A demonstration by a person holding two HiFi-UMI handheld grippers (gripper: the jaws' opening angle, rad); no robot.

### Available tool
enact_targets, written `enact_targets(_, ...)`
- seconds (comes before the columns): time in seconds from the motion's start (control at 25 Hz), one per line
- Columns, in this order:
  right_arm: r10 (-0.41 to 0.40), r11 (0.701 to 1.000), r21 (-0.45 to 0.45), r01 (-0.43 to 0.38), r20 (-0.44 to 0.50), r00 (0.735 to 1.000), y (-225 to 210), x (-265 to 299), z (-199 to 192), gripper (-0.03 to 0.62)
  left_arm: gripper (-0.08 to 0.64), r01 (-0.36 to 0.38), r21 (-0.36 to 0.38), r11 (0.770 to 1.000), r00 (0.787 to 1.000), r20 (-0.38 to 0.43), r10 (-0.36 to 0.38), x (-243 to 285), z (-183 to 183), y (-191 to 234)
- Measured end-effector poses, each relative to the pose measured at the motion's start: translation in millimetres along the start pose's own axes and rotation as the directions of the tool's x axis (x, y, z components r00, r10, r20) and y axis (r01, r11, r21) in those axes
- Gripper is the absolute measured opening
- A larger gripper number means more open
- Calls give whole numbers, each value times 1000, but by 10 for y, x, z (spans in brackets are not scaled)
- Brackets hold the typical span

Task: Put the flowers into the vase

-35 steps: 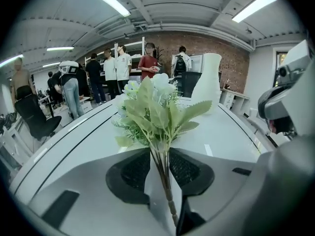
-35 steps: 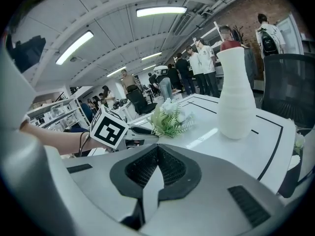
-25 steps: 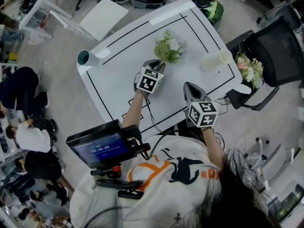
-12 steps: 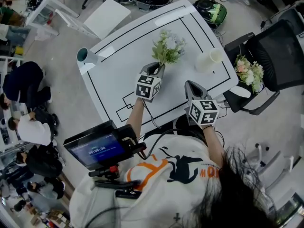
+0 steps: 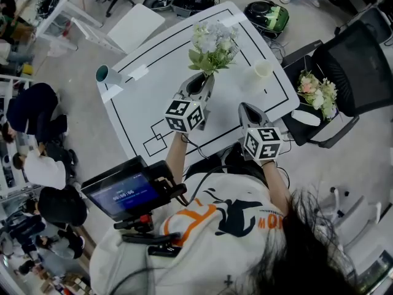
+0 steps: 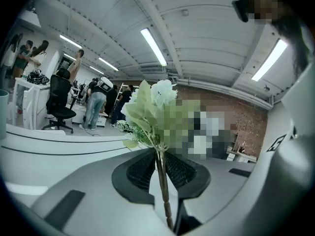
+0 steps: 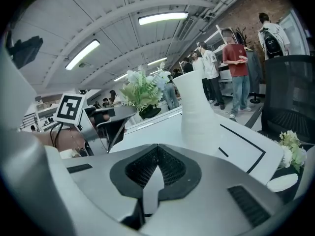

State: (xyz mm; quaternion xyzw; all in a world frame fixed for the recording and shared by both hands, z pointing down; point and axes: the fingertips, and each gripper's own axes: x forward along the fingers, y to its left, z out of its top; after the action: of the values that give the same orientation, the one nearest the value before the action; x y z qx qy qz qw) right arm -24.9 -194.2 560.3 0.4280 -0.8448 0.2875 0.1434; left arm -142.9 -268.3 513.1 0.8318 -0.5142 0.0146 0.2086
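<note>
**A:** Where's the bunch rn?

**B:** Left gripper (image 5: 201, 82) has the flowers (image 5: 212, 42) by the stem. Its jaws just tightened on it, pinching low down. The blooms are up in the air over the table (image 5: 147, 78), and the vase (image 5: 256, 75) stands apart, off to the right.

**A:** And the other one?

**B:** Right gripper (image 5: 245, 110) is clamped on nothing. It hovers by the table's near edge, short of the vase.

**A:** So what's the trick?

**B:** IMO tip the wrist first, since the stem end runs back into the gripper's throat and it needs to point down. Then get over the mouth and lower straight. The vase is tall and slim, prob tippy, so I'd steady it w/ the right one. No extra squeeze, the stem's thin.

**A:** 2nd bunch?

**B:** It's on the chair (image 5: 359, 60), right of the table. Later.
</note>
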Motion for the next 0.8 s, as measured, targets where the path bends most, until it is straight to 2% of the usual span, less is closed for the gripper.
enact_targets(0.16, -14, 1000, 1, 14, 14, 1000, -151, -117, 31, 12, 64, 41, -8, 999, 994, 103, -40, 26, 384, -258)
enact_targets(0.28, -31, 999, 13, 31, 24, 999, -279, -196, 43, 12, 64, 92, 10, 996, 981, 170, -92, 71, 657, -484)
enact_targets(0.56, -53, 998, 29, 51, 59, 997, -453, -307, 125, 12, 64, 187, -8, 982, 933, 314, -175, 223, 1157, -834)
enact_targets(0.8, -76, 997, 36, 73, 87, 993, -586, -416, 201, 12, 64, 276, -17, 961, 894, 372, -250, 425, 1366, -1075)
